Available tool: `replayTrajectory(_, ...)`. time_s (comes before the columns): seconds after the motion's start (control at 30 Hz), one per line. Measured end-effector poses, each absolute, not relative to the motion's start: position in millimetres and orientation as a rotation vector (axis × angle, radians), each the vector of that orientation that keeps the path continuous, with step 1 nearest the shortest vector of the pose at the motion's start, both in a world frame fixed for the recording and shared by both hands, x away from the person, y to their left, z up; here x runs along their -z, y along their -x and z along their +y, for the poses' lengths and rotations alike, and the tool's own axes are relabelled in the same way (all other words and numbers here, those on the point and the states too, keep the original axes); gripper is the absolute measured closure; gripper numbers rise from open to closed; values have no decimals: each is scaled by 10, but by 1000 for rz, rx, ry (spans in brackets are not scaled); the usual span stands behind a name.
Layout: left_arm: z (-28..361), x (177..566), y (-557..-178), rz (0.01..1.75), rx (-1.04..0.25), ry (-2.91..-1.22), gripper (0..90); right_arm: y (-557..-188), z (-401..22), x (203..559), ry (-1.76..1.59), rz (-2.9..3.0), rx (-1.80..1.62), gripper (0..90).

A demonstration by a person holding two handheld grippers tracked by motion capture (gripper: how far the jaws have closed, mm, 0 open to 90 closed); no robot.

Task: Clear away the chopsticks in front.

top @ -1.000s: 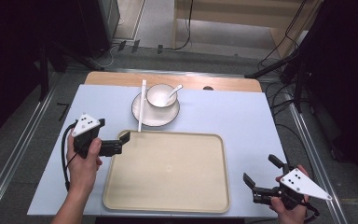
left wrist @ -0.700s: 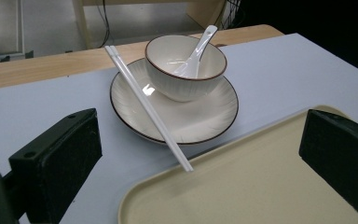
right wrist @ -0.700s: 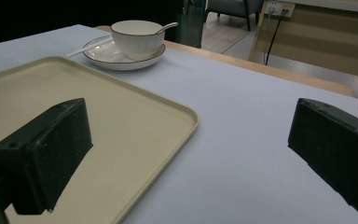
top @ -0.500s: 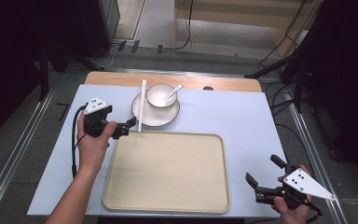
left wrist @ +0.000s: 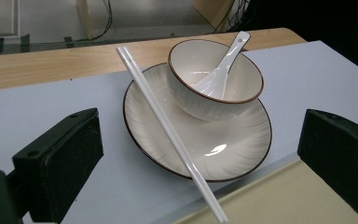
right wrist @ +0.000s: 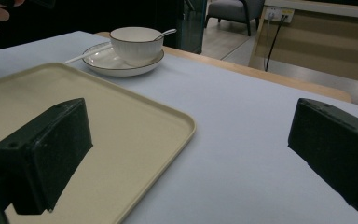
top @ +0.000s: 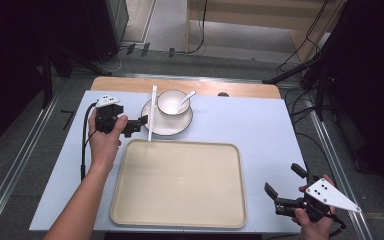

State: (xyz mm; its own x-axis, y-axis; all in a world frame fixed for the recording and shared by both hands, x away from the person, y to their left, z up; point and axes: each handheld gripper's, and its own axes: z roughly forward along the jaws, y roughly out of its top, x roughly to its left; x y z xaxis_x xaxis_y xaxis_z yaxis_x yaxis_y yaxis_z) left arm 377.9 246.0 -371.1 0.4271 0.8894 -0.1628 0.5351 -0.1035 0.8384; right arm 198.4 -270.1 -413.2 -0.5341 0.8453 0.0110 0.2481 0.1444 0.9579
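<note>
Left claw (top: 141, 123) has neared the saucer (top: 180, 125) — bowl (left wrist: 214, 84) holds spoon (left wrist: 221, 70).

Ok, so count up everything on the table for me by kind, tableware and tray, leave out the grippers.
Tray: 1
Plate: 1
Bowl: 1
Spoon: 1, resting in the bowl
Chopsticks: lying across the plate's rim as one white stick; likely 1 pair, but I cannot tell them apart
Total: 5 kinds of item
</note>
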Motion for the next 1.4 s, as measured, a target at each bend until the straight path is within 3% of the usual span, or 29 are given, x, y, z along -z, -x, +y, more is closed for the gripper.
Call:
replayTrajectory(0.6, 2367, 3792, -4143, 1302, -425, -1812, 46, -2173, -2718, 4133, -1026, 1848, -1447, 69)
replayTrajectory(1.03, 2307, 3952, -4561, 1509, -336, -1881, 321, -2155, -2683, 4136, -1020, 1867, -1463, 108)
replayTrajectory(1.2, 2300, 3989, -4707, 1584, -309, -1892, 492, -2150, -2660, 4143, -1012, 1883, -1450, 114)
replayTrajectory(1.27, 2324, 4001, -4745, 1604, -295, -1867, 522, -2149, -2659, 4145, -1012, 1885, -1449, 114)
replayTrajectory(1.3, 2339, 4012, -4777, 1608, -272, -1867, 589, -2146, -2654, 4148, -1010, 1889, -1451, 114)
replayTrajectory(1.4, 2304, 4040, -4859, 1614, -228, -1910, 637, -2144, -2648, 4153, -1005, 1896, -1448, 115)
